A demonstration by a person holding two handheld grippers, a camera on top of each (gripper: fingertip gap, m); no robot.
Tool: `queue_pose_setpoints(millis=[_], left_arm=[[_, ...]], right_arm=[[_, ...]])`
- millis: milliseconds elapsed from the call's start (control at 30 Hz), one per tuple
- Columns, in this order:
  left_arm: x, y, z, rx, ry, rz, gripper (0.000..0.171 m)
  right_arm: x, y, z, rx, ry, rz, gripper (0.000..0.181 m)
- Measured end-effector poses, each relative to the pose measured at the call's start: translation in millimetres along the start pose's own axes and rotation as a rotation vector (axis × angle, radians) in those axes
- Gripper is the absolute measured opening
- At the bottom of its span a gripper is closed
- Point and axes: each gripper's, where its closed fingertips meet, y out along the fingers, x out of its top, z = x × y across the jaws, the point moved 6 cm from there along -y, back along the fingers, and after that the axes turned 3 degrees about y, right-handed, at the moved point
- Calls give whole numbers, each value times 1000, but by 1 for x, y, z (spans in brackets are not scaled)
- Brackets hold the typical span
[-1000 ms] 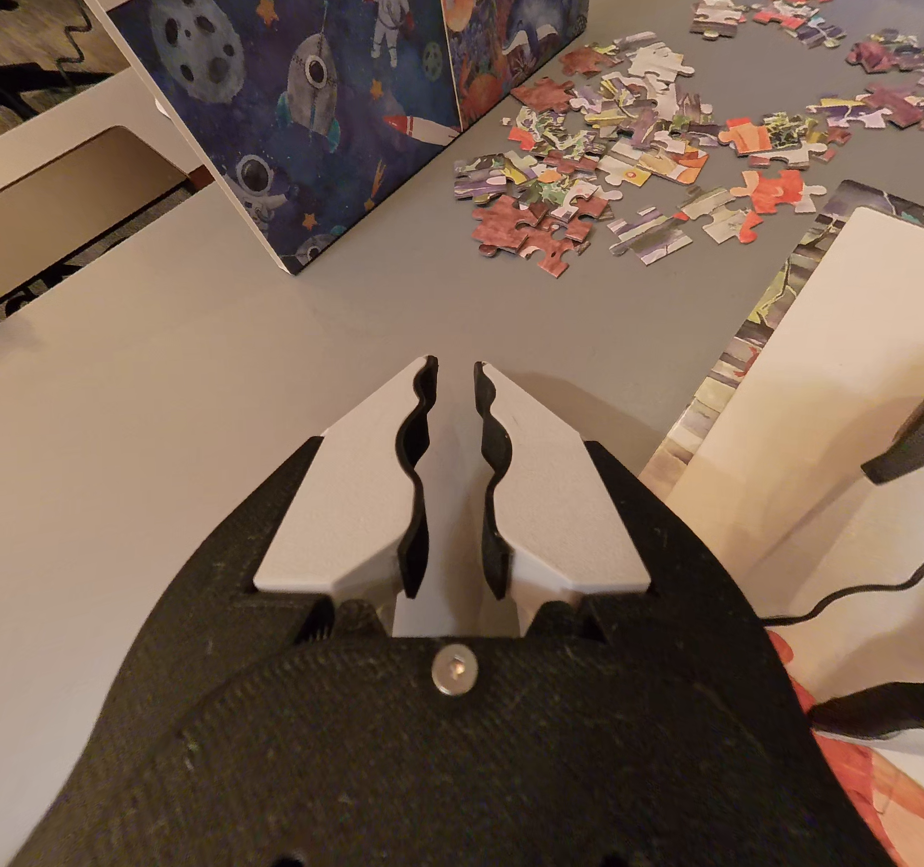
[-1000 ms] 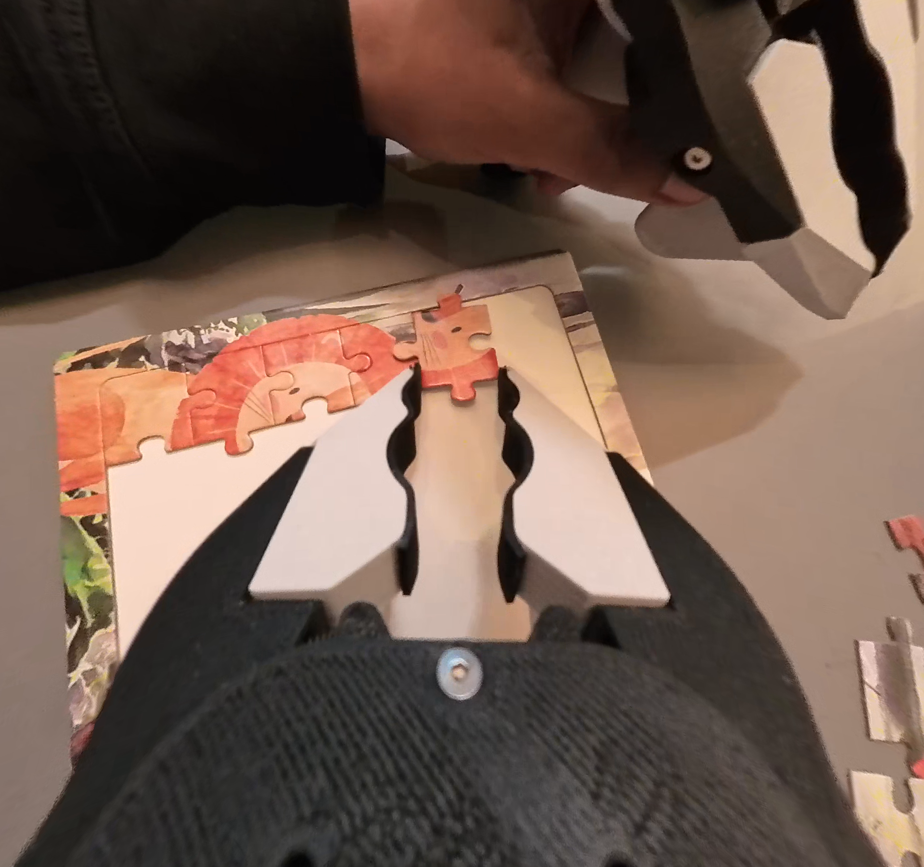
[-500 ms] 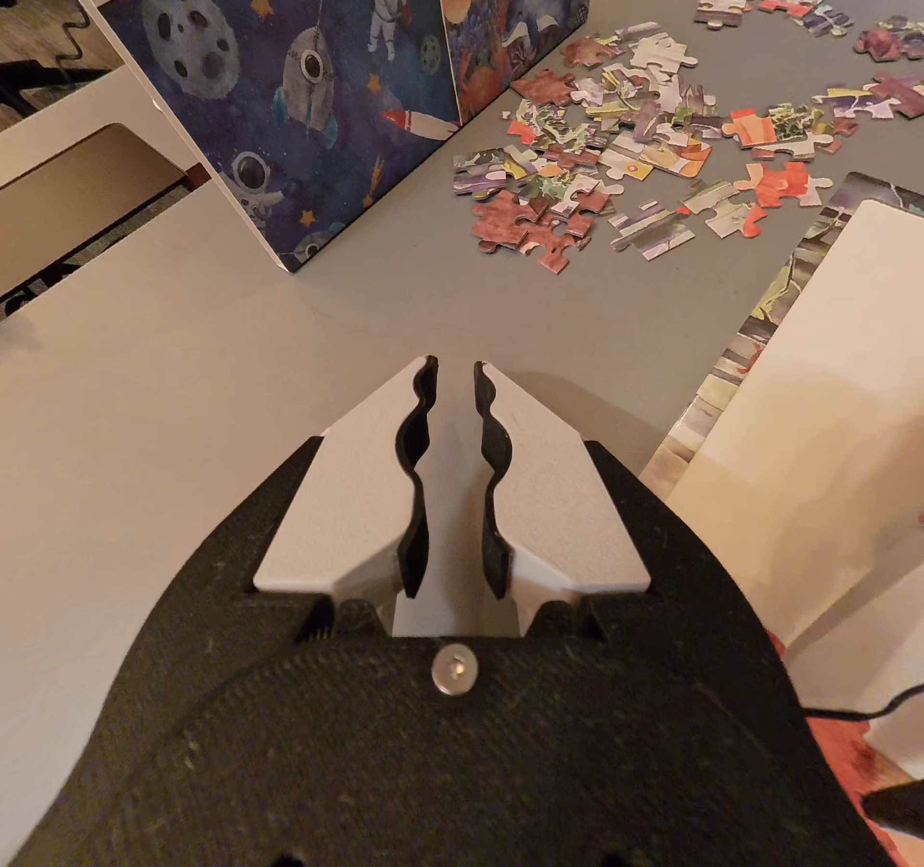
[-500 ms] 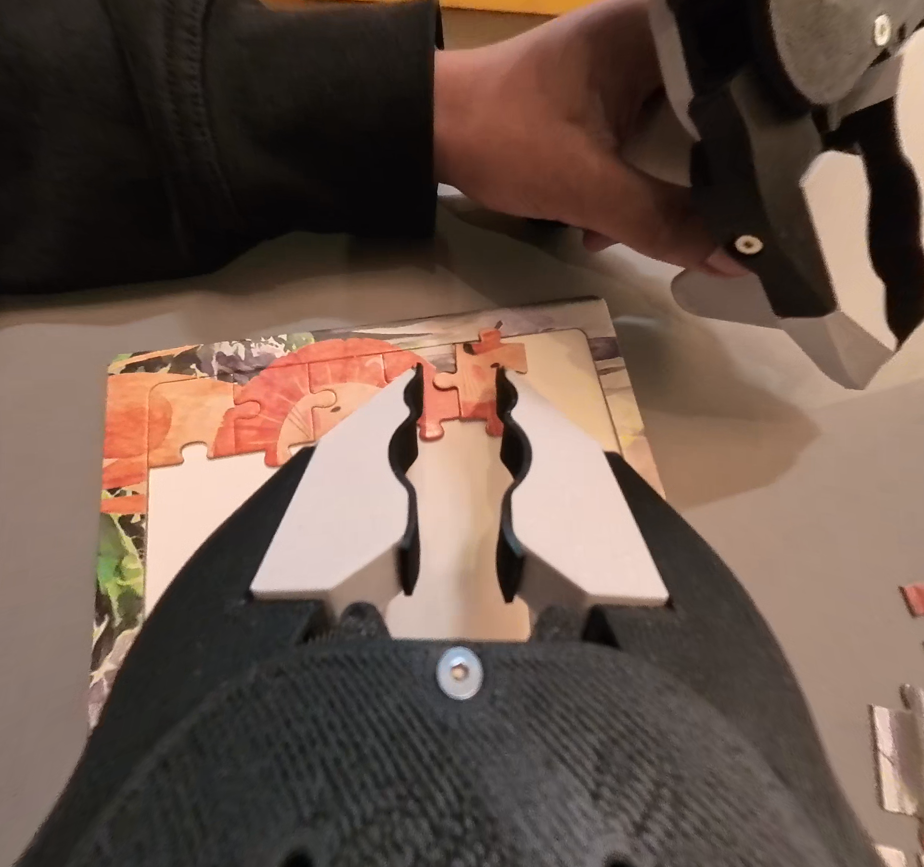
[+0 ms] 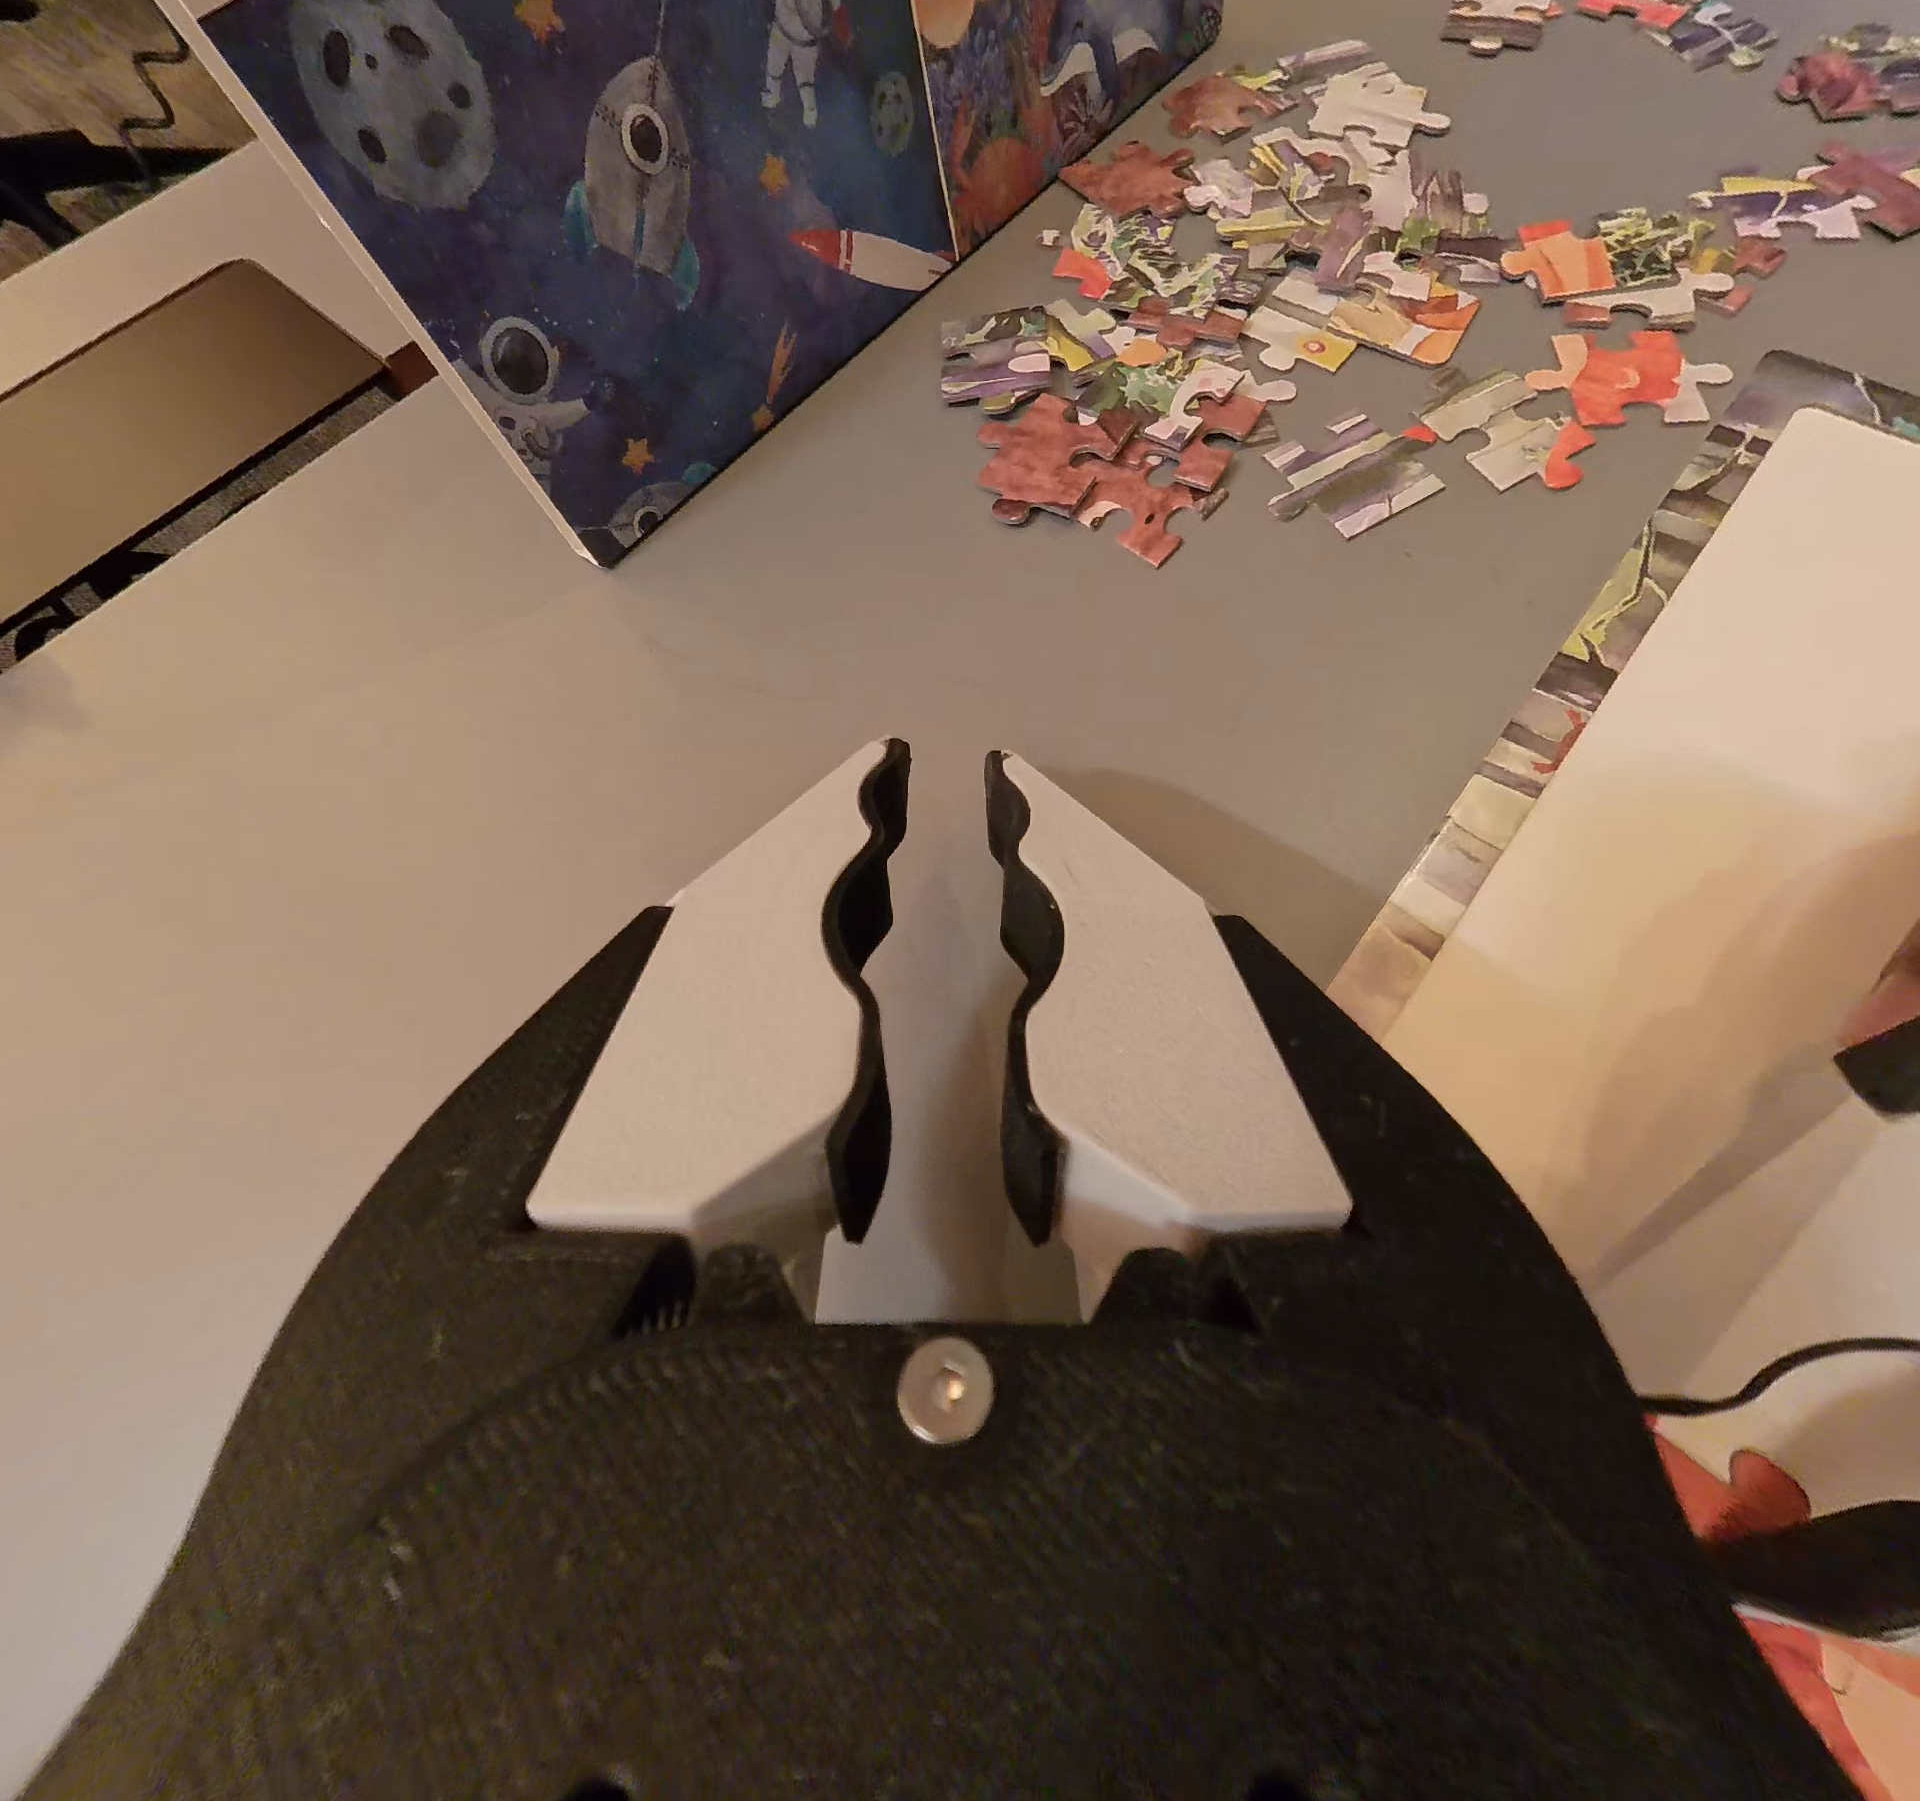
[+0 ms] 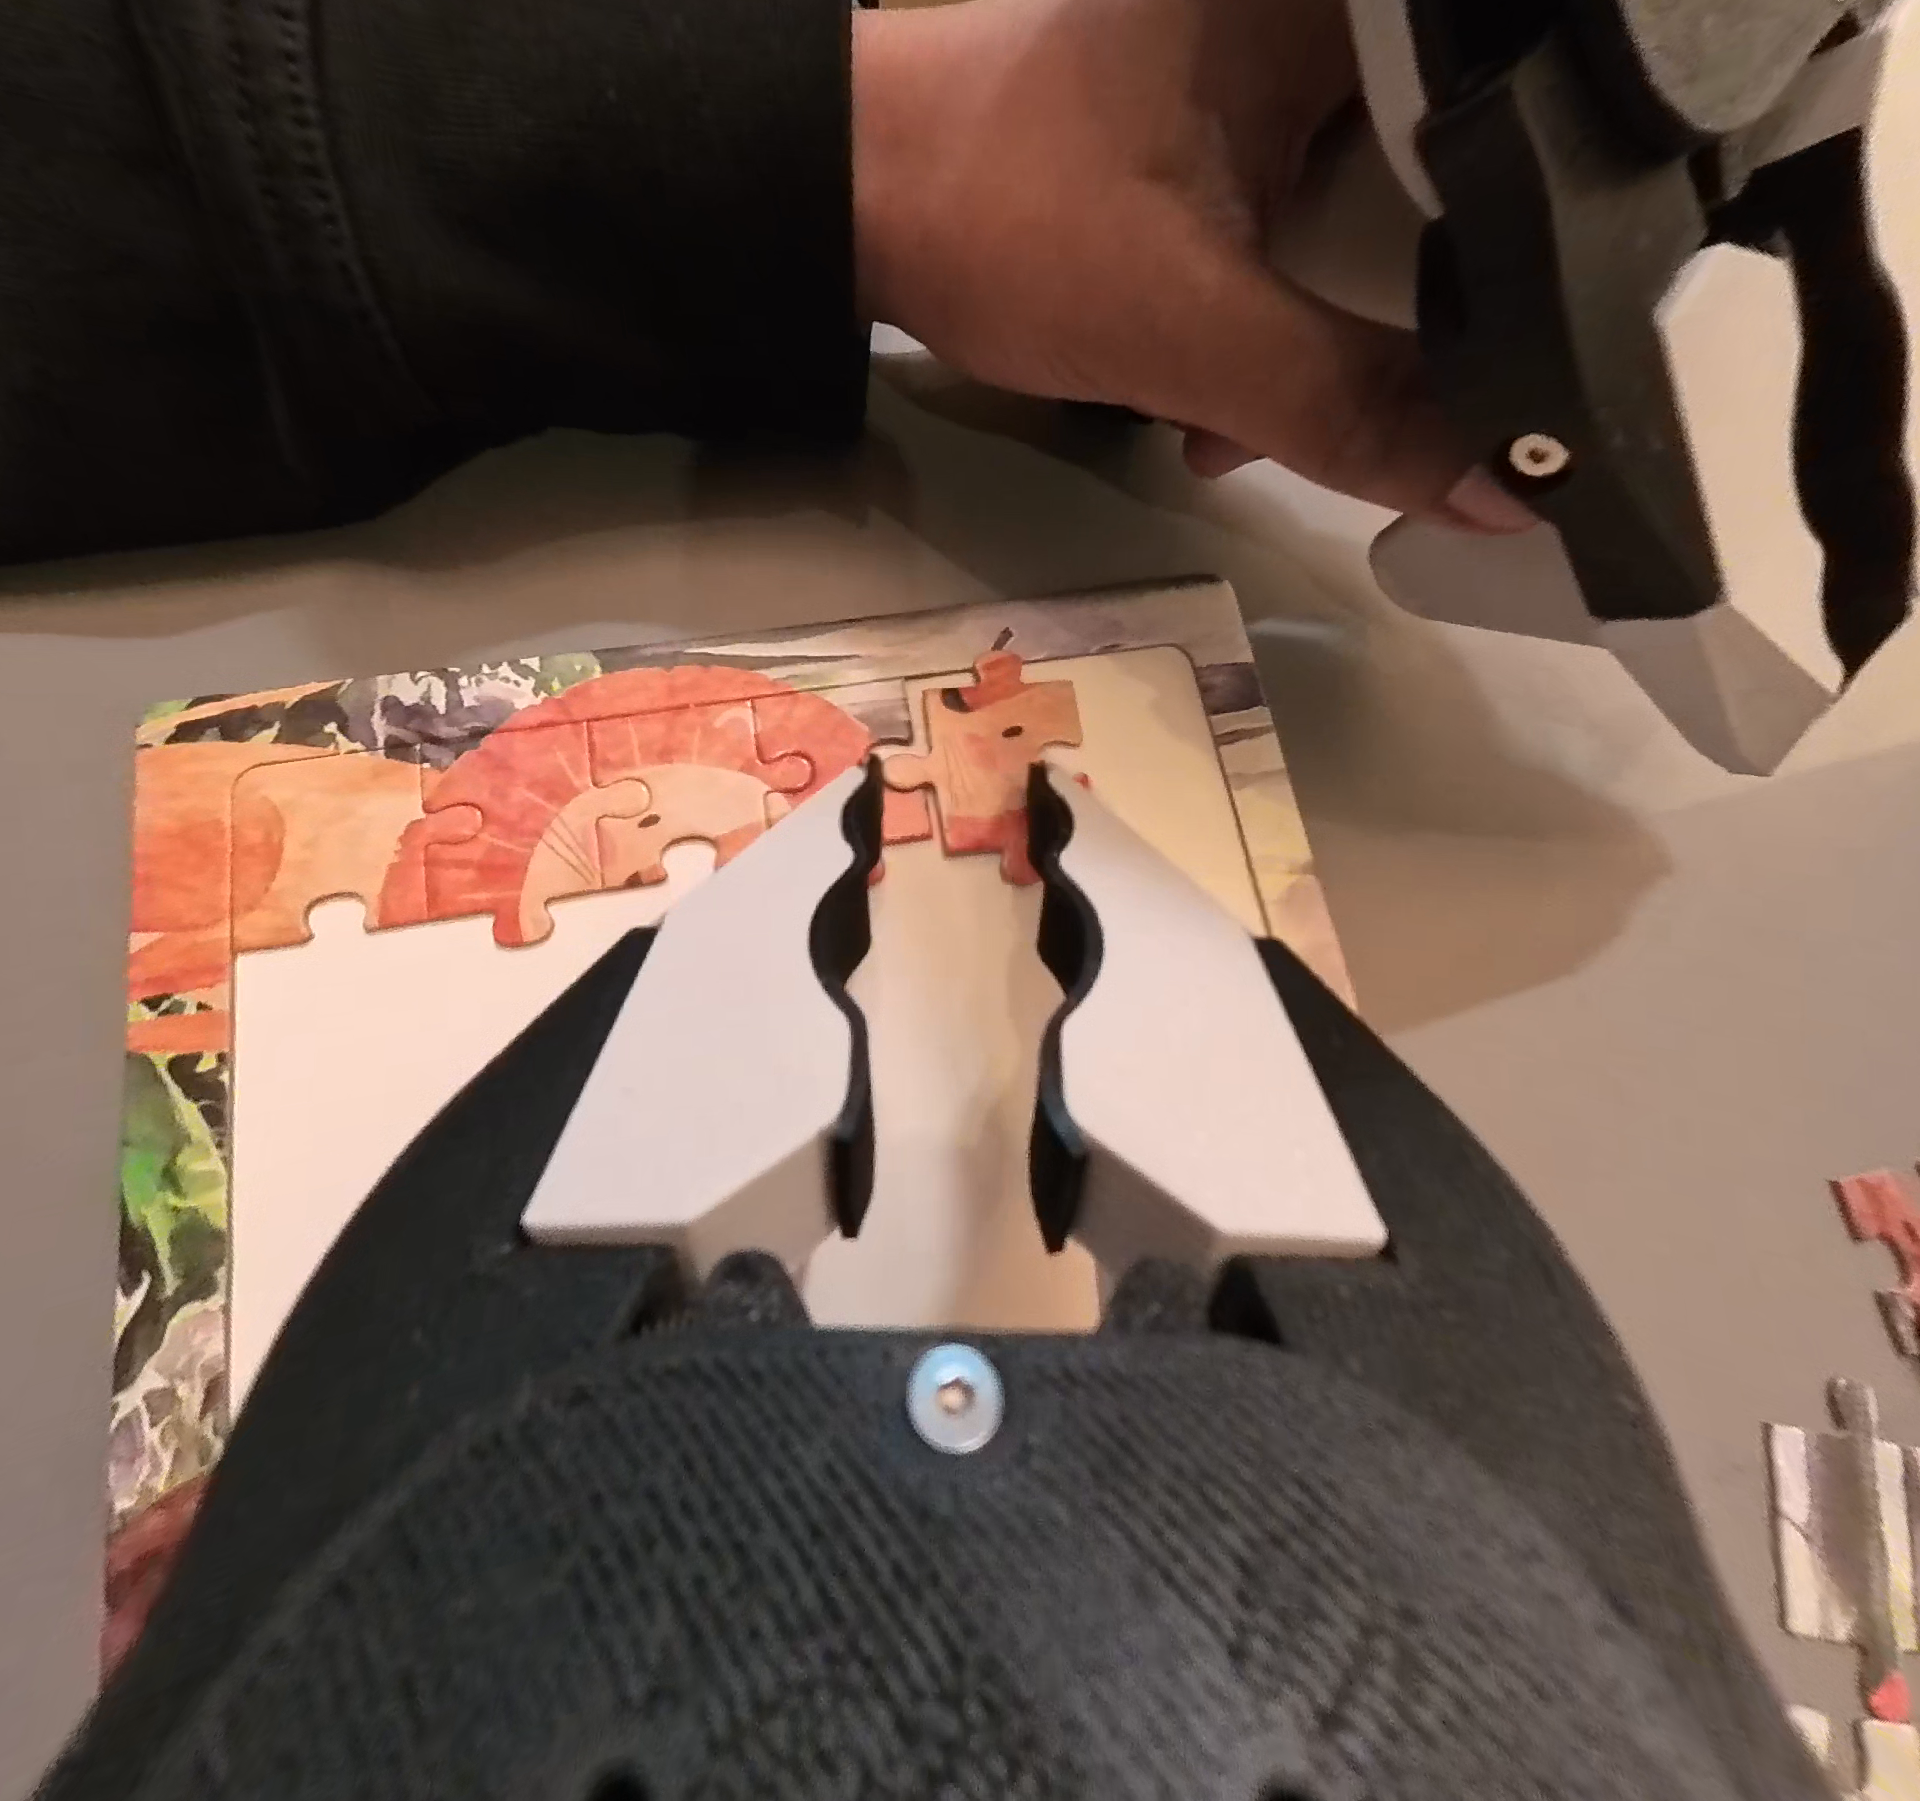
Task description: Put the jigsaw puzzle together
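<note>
The puzzle tray [image 6: 416, 1076] lies on the table with a row of joined orange pieces [image 6: 623, 795] along its far edge. One orange piece [image 6: 997, 754] lies at the right end of that row, its left knob against the neighbour. My right gripper [image 6: 956, 775] is open, its tips low over this piece's near edge and not gripping it. My left gripper [image 5: 940, 759] is narrowly open and empty above bare table left of the tray [image 5: 1714, 764]. It also shows in the right wrist view [image 6: 1808, 723], held in a hand [image 6: 1091, 245] beyond the tray.
Several loose pieces [image 5: 1247, 297] lie scattered ahead of the left gripper. A tall box with space pictures [image 5: 623, 141] stands to their left. More loose pieces [image 6: 1849, 1502] lie right of the tray. A dark sleeve [image 6: 416, 193] lies across the table behind the tray. About 15 cm separates my left fingertips from my right.
The right gripper has shifted slightly left over the orange piece, which stays put in the tray. In the right wrist view the left gripper and hand have come closer. Jaw gaps are unchanged.
</note>
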Motion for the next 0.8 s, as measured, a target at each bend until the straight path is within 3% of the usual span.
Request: queue_pose_setpoints(millis=[367,800], left_arm=[[0,1,0,1,4,5,14],[0,1,0,-1,2,4,14]], right_arm=[[-1,2,-4,2,50,5,42],[-12,-8,-27,-93,101,38,39]])
